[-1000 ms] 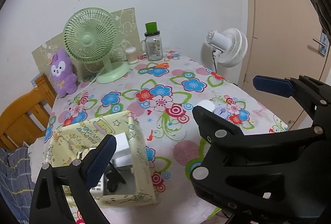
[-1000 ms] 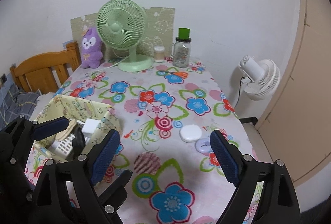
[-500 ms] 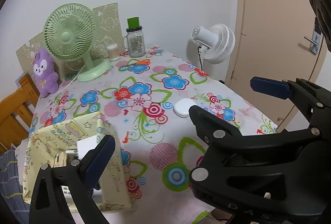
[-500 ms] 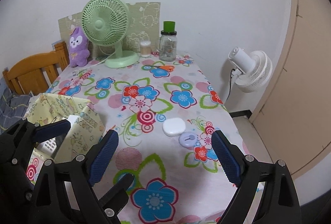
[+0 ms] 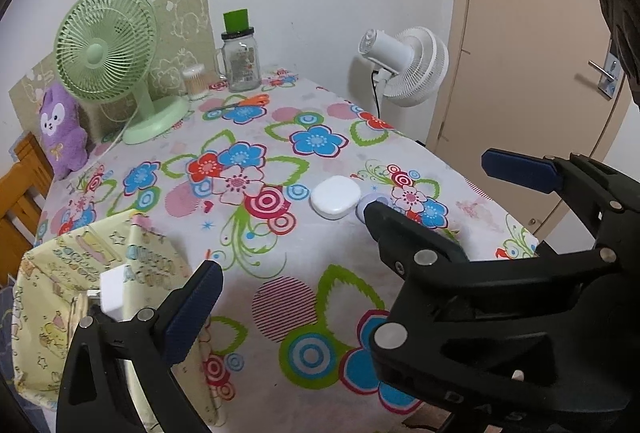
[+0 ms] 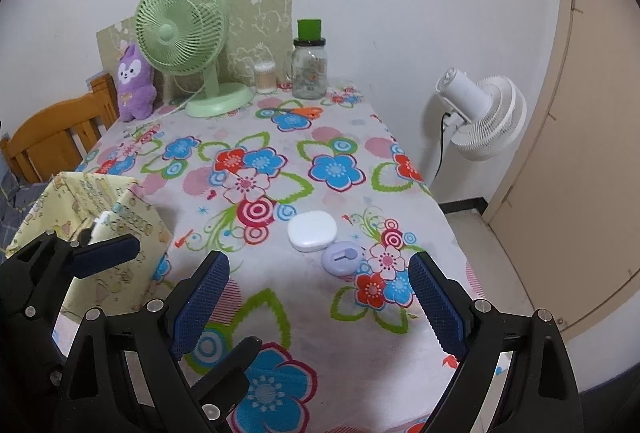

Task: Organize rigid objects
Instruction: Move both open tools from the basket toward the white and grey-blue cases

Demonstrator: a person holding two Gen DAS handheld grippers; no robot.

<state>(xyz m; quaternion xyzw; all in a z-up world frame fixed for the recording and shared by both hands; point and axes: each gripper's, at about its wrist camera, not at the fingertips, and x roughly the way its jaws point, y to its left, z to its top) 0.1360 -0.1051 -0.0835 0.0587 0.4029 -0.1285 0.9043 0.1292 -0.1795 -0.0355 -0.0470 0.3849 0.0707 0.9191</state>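
White rounded case [image 5: 335,196] is sitting mid-tablecloth beside a lilac disc [image 5: 372,202], and the left gripper [image 5: 348,217] is hanging over the table, spread wide and holding nothing, the yellow fabric box [image 5: 60,273] at its left.

Right view: right gripper [image 6: 316,297] is gaping empty, lining up on the case [image 6: 312,231]. I'd come straight down across its short sides, since the disc [image 6: 342,256] is touching it. Green fan [image 6: 182,29] and jar [image 6: 309,67] are sitting well back.

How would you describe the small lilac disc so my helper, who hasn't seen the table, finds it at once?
On the floral tablecloth, look at the near right part, toward the white fan. A white case lies there; the lilac disc touches its right side. It is smaller, round and pale purple.
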